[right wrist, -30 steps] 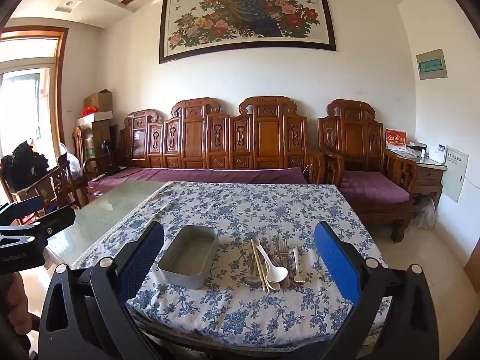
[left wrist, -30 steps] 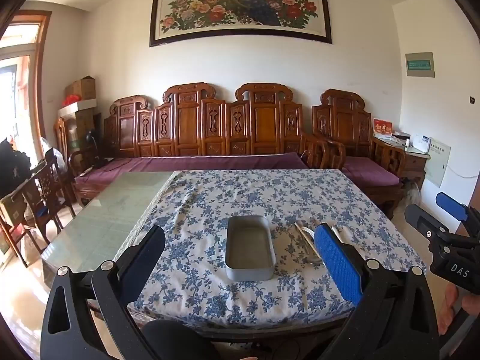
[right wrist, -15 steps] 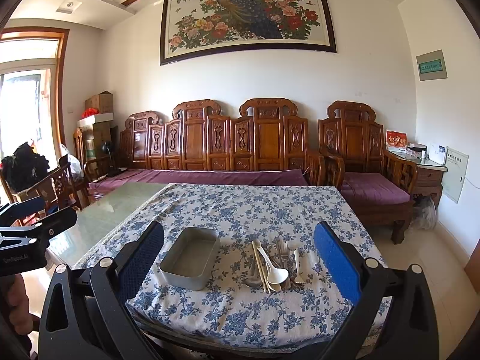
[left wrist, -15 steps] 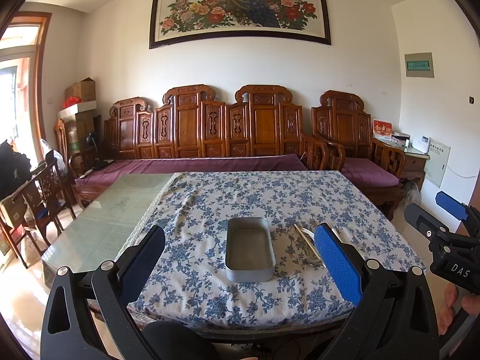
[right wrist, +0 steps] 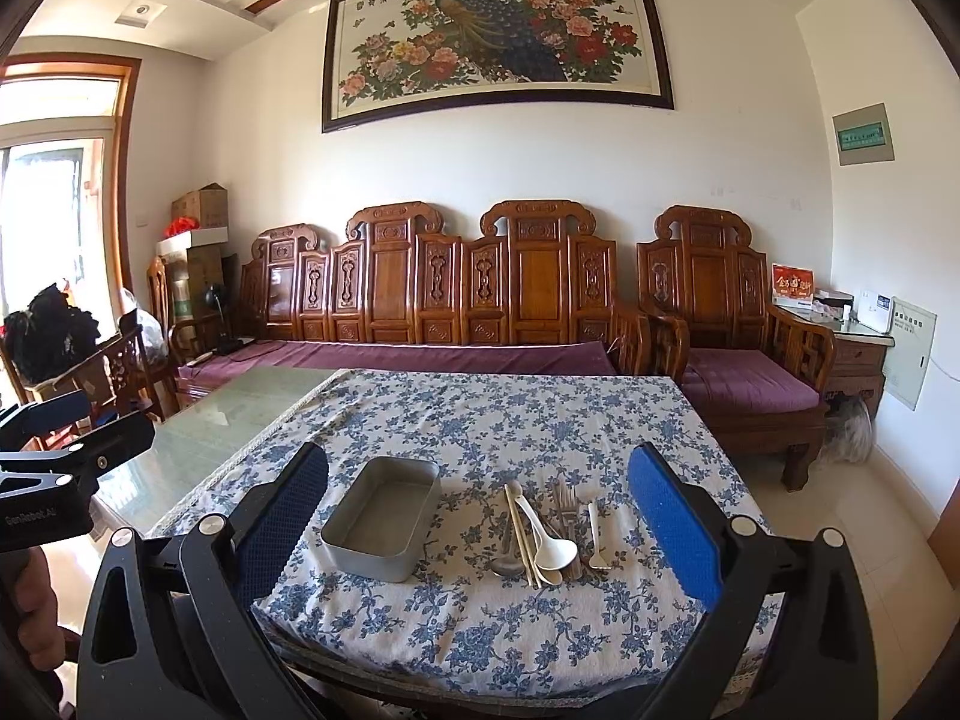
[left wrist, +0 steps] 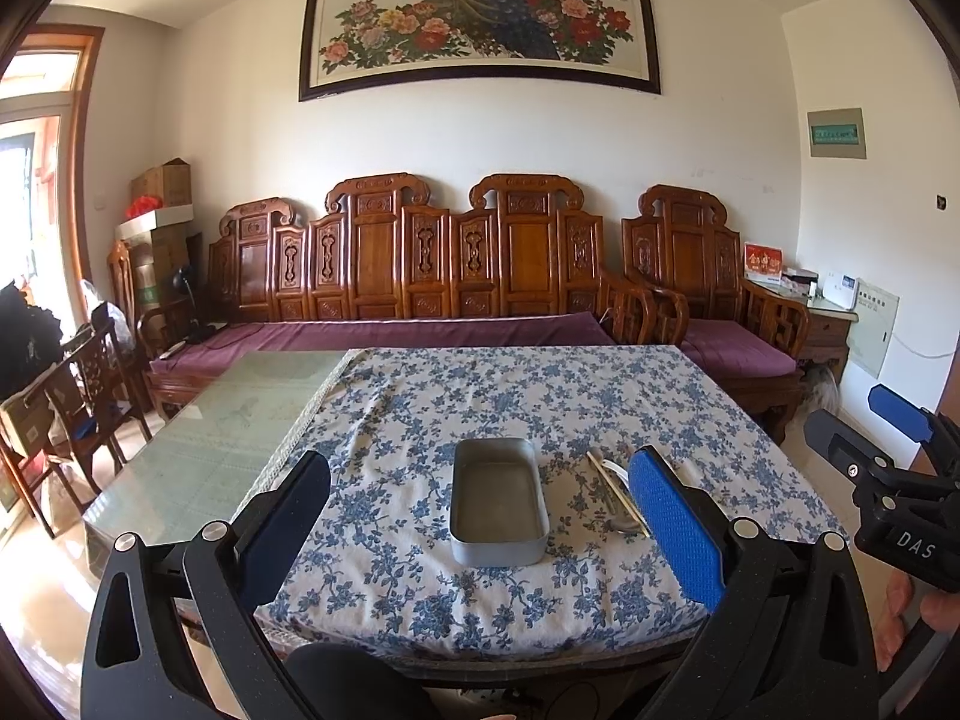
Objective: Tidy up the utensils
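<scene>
An empty grey metal tray sits near the front of the table on a blue floral cloth. To its right lie a white spoon, chopsticks, a metal spoon, forks and a small white utensil. In the left wrist view only the chopsticks show clearly. My left gripper is open and empty, before the table edge. My right gripper is open and empty, also short of the table.
Bare glass tabletop lies left of the cloth. A carved wooden bench with purple cushions stands behind the table, an armchair at right, wooden chairs at left. The other gripper shows at the frame edge.
Both views have risen and tilted slightly; the table sits a little lower in frame. Both grippers stay open. Nothing on the table has moved.
</scene>
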`<state>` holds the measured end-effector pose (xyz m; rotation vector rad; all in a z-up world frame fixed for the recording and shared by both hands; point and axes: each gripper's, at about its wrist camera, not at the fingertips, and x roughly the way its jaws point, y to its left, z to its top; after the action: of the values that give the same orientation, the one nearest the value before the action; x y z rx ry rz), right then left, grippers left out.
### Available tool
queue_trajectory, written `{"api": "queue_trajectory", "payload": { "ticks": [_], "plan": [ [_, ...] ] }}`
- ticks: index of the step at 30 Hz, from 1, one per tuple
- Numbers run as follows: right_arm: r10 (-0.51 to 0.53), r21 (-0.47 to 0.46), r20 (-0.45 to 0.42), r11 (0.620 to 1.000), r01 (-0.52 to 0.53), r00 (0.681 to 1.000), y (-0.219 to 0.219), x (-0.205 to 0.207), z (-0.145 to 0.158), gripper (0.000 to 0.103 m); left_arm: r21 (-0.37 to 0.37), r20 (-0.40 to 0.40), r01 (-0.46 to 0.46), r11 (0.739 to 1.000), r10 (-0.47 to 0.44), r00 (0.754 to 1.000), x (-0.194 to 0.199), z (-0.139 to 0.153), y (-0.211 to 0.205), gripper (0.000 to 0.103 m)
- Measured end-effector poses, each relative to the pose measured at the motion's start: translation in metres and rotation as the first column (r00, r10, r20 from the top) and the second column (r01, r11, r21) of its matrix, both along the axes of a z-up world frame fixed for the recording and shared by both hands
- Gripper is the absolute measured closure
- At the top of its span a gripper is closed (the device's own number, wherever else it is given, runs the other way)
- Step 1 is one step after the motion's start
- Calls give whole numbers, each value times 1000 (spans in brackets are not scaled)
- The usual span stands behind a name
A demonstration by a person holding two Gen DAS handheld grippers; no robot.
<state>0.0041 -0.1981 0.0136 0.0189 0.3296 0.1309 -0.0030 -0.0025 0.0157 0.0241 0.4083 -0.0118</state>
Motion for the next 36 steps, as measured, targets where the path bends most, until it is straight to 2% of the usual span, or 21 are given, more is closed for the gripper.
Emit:
{"api": "queue_trajectory", "payload": {
  "ticks": [36],
  "plan": [
    [0, 0, 3, 1000, 0, 1000, 0, 0, -3, 2, -2, 12, 9, 1000, -9, 1000, -4, 6, -3, 6]
  ]
}}
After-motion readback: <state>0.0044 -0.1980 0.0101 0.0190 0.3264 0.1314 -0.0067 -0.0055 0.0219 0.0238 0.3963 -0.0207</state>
